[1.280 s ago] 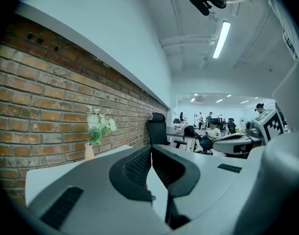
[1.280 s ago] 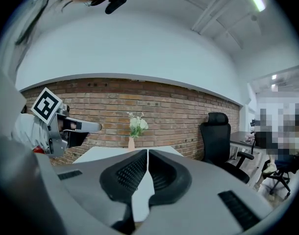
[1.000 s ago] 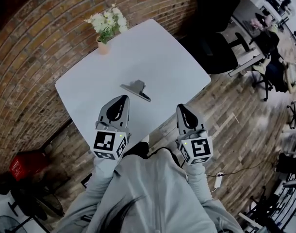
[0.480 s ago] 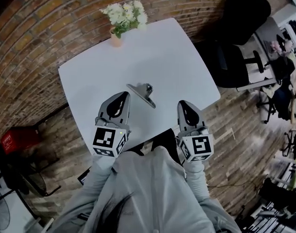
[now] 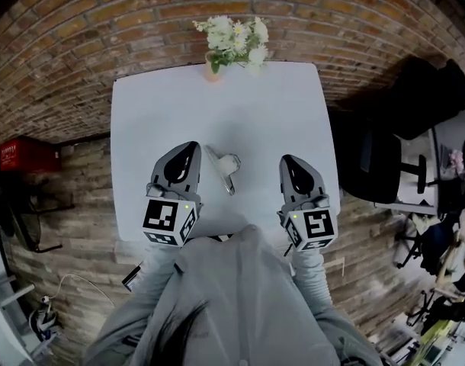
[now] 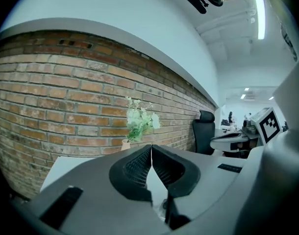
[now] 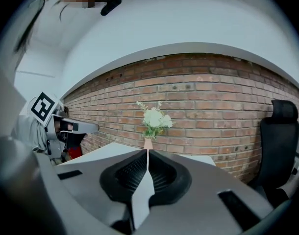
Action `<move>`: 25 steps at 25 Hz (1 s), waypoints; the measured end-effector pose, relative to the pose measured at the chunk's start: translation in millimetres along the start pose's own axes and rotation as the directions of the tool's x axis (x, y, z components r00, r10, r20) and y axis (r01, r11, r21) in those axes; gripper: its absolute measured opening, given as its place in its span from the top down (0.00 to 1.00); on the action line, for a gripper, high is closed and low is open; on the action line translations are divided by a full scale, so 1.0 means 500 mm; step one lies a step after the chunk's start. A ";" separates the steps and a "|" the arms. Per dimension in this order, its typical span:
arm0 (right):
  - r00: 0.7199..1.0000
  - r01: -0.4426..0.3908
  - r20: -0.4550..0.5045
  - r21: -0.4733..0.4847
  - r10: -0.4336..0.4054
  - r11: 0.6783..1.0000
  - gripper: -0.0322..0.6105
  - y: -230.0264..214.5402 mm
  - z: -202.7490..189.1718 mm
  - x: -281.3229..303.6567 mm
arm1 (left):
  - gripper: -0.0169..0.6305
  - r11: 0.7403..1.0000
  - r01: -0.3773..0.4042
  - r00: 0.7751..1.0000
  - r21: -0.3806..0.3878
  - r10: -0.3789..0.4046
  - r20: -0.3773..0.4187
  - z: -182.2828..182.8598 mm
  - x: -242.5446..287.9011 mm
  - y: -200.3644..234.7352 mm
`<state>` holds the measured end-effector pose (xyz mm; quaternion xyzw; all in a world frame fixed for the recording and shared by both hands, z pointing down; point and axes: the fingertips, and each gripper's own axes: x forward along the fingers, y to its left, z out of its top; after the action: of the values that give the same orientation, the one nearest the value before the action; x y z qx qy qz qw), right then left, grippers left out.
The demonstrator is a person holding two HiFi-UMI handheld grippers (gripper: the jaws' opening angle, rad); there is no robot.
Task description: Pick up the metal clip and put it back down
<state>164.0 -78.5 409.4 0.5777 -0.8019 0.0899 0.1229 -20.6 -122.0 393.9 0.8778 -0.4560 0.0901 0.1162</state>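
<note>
Head view showed the silver metal clip (image 5: 223, 167) lying on the white square table (image 5: 282, 113), between the grey left gripper (image 5: 190, 151) and the grey right gripper (image 5: 289, 164), nearer the left one. Both grippers' jaws were pressed together, holding nothing.

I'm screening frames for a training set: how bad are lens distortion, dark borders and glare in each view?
Head view: strong fisheye bends the brick wall around the white table and the corners dim, yet the metal clip reads sharp. Left gripper view: the wall bows, a black round border frames it, and the ceiling light is blown out. Right gripper view: same bowing and border, with the flowers in focus.
</note>
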 end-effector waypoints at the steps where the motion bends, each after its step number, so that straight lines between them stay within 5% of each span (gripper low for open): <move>1: 1.000 -0.023 -0.001 -0.006 0.023 1.000 0.91 -0.007 0.002 0.008 | 0.93 1.000 -0.021 1.000 -0.006 0.021 0.003 0.001 0.003 -0.001; 11: 0.970 -0.244 0.002 -0.057 0.245 0.968 0.91 0.005 0.018 0.056 | 0.93 0.974 -0.221 0.975 -0.047 0.222 0.006 -0.007 -0.047 0.002; 25: 0.936 -0.351 -0.020 0.028 0.351 0.936 0.91 0.071 0.003 0.058 | 0.93 0.971 -0.232 0.972 -0.065 0.234 0.021 -0.011 -0.082 0.003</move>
<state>121.5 -93.9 416.3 0.4256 -0.8894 0.1270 0.1079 -45.2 -89.3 388.7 0.8154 -0.5599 0.0764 0.1255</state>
